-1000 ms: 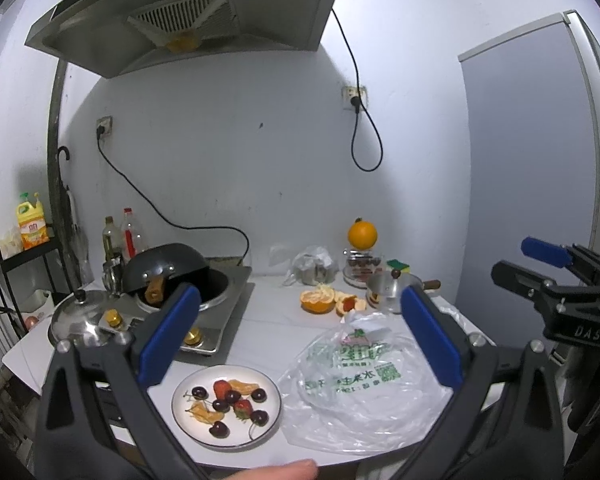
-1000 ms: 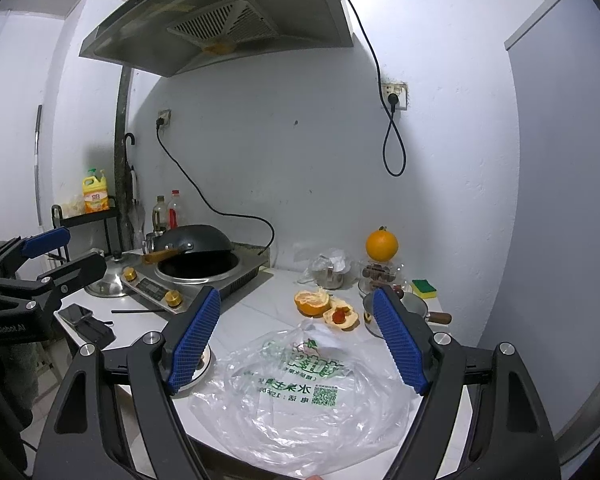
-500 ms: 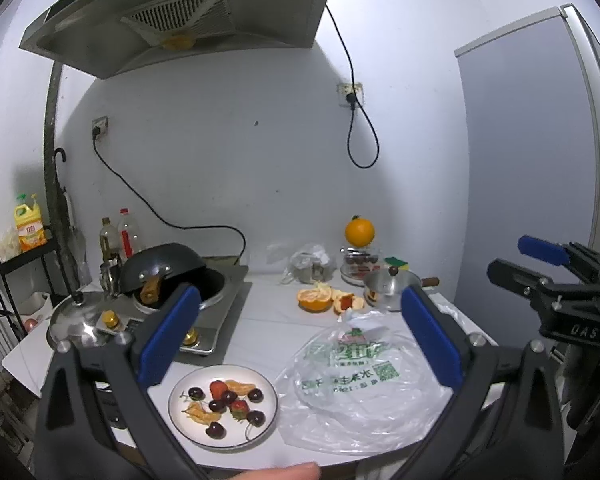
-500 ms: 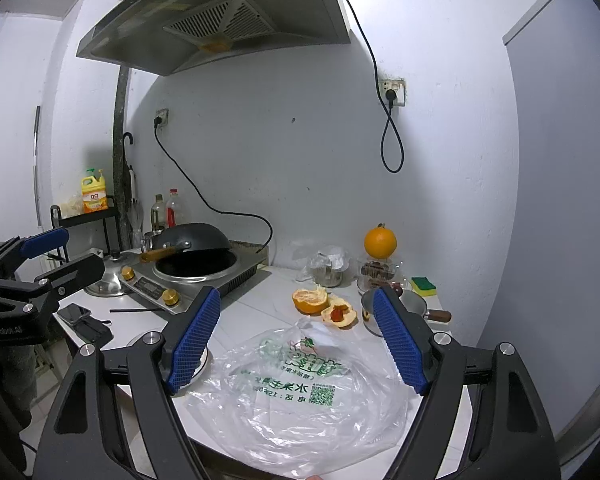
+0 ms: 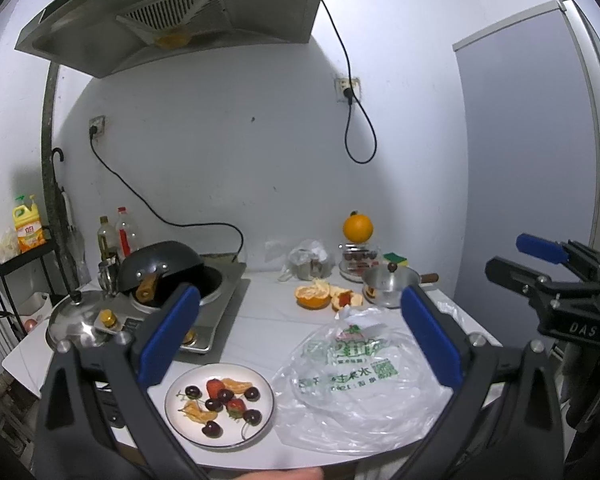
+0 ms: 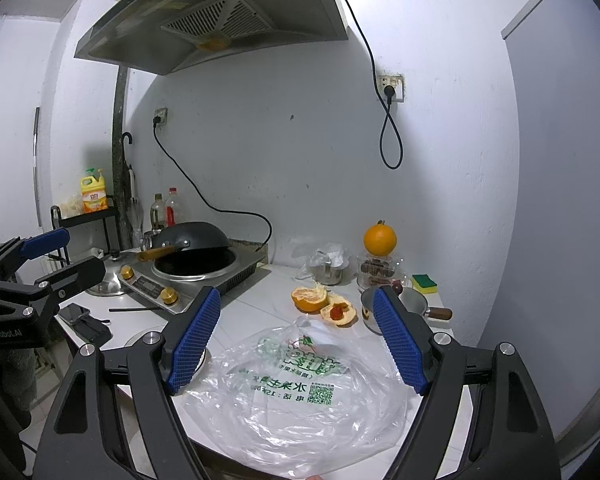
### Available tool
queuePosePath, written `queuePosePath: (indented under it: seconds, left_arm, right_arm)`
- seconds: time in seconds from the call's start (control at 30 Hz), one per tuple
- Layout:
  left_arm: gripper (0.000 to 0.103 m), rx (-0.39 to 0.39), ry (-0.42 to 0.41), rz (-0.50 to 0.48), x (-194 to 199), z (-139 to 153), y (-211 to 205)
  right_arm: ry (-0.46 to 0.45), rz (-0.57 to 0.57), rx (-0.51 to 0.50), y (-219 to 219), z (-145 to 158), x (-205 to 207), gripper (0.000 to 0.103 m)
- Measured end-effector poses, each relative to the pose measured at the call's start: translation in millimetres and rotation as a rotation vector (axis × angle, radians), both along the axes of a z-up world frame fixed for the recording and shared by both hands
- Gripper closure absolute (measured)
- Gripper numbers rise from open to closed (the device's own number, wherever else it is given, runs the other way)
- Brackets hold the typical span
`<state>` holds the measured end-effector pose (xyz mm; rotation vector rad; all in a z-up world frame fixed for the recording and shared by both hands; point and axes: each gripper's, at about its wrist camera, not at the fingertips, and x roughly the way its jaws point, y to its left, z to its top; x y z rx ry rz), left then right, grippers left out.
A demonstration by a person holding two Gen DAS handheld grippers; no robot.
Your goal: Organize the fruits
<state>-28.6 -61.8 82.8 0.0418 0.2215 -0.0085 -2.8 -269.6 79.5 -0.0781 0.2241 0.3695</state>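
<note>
A white plate [image 5: 266, 388] near the counter's front edge holds cherries, strawberries and orange segments [image 5: 220, 396]. A clear plastic bag with green print [image 5: 360, 364] lies right of it and also shows in the right wrist view [image 6: 300, 380]. A peeled orange with its peel [image 5: 312, 296] lies behind the bag. A whole orange [image 5: 357, 228] sits on a glass jar at the back. My left gripper [image 5: 300, 336] is open and empty above the plate and bag. My right gripper [image 6: 296, 340] is open and empty above the bag.
An induction cooker with a black wok [image 5: 160, 272] stands at the left, a steel lid [image 5: 76, 320] beside it. A small steel pot [image 5: 388, 284], a sponge and a crumpled bag stand at the back right. A phone [image 6: 74, 312] lies at the left edge.
Both grippers have drifted slightly and the views have shifted a little. Both stay open and empty. Nothing on the counter has moved.
</note>
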Motion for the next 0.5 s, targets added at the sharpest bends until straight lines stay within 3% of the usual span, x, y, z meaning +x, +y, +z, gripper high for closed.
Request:
queuePosePath:
  seconds: [0.5]
  left_arm:
    - [0.001,0.0,0.014,0.009,5.4,-1.3,-7.1]
  right_arm:
    - [0.007,0.008,0.016,-5.6,-3.6,-0.8,0.022]
